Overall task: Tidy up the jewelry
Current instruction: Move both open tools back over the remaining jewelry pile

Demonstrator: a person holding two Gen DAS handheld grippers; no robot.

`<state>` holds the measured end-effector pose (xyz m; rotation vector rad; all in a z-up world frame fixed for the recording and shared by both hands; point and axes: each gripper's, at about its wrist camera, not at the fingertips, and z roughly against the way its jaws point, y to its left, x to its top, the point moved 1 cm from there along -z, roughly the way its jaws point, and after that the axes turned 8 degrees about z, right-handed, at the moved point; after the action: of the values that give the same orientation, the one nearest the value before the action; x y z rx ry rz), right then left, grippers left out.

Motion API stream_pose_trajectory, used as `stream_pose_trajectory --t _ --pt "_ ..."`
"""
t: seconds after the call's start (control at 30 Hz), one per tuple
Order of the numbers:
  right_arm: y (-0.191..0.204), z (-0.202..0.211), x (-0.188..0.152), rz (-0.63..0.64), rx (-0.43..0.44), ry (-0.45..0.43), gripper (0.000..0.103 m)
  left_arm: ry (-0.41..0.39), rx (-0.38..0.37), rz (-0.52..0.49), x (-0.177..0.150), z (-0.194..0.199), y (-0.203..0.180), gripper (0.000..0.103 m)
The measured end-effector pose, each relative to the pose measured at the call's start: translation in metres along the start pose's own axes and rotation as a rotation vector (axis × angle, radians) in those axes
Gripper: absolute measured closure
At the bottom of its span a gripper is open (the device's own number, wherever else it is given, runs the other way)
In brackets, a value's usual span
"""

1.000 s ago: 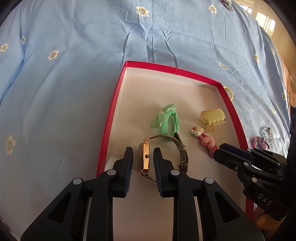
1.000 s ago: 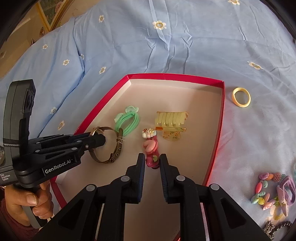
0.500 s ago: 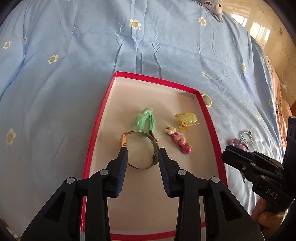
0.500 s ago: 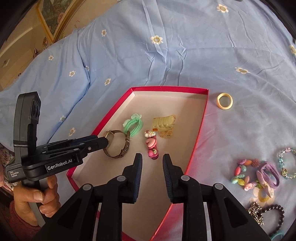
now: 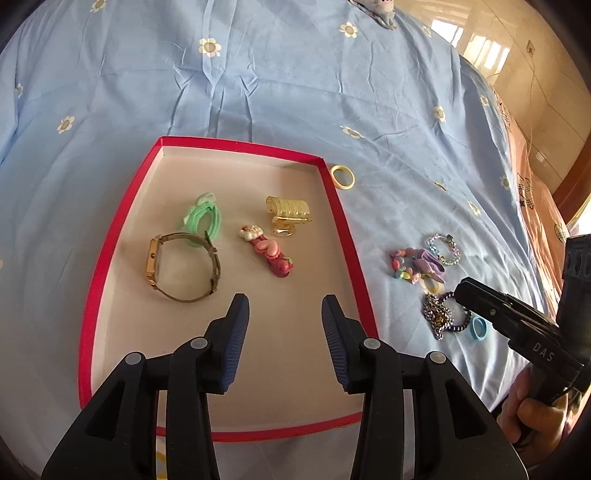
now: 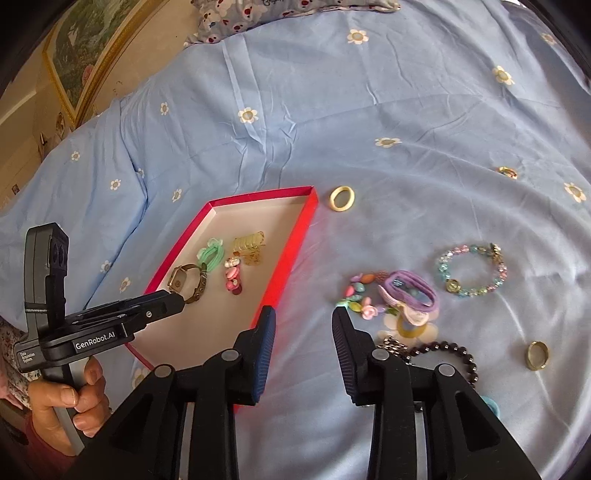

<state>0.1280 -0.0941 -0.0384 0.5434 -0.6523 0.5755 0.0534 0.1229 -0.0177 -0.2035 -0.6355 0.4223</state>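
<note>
A red-rimmed box (image 5: 94,284) (image 6: 295,240) lies on the blue bedspread. In it lie a gold watch (image 5: 181,266) (image 6: 186,282), a green hair tie (image 5: 203,219), a pink clip (image 5: 269,251) (image 6: 232,280) and a yellow claw clip (image 5: 288,214). My left gripper (image 5: 284,314) is open and empty above the box's near half. My right gripper (image 6: 303,321) is open and empty, raised over the bedspread beside the box's right rim. Loose jewelry lies right of the box: a bead bracelet (image 6: 471,269), a purple scrunchie (image 6: 410,295) and a dark bead bracelet (image 6: 447,350).
A cream ring (image 5: 342,176) (image 6: 341,198) lies by the box's far right corner. A gold ring (image 6: 537,354), a small ring (image 6: 506,171), a chain (image 5: 437,317) and a blue ring (image 5: 478,328) lie on the spread. A pillow (image 6: 280,11) lies at the far edge.
My left gripper let go of the watch, opened and drew back. My right gripper let go of the pink clip, opened wide and moved back and right, out of the box.
</note>
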Motion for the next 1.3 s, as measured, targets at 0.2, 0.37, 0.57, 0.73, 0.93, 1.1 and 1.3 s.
stream_pose_trajectory --t 0.2,0.37,0.57,0.73,0.93,1.1,1.3 --pt "-0.026 0.019 -0.017 -0.047 -0.054 -0.004 0.068 0.016 -0.030 -0.012 -0.006 -0.004 -0.017 0.046" --pt "-0.049 0.031 -0.026 -0.094 -0.093 -0.012 0.063 0.025 -0.048 -0.028 -0.009 -0.007 -0.031 0.036" --pt "-0.069 0.041 -0.028 -0.130 -0.128 -0.027 0.059 0.031 -0.050 -0.075 -0.007 -0.012 -0.051 0.031" --pt "-0.080 0.042 -0.026 -0.144 -0.139 -0.025 0.059 0.042 -0.048 -0.119 -0.004 -0.020 -0.066 0.031" --pt "-0.086 0.039 -0.023 -0.143 -0.145 -0.023 0.059 0.048 -0.039 -0.181 0.002 -0.030 -0.083 0.031" --pt "-0.096 0.034 -0.017 -0.143 -0.147 -0.016 0.059 0.062 -0.048 -0.212 0.005 -0.040 -0.098 0.031" --pt "-0.107 0.026 -0.007 -0.139 -0.158 -0.004 0.059 0.073 -0.050 -0.272 0.007 -0.056 -0.120 0.031"
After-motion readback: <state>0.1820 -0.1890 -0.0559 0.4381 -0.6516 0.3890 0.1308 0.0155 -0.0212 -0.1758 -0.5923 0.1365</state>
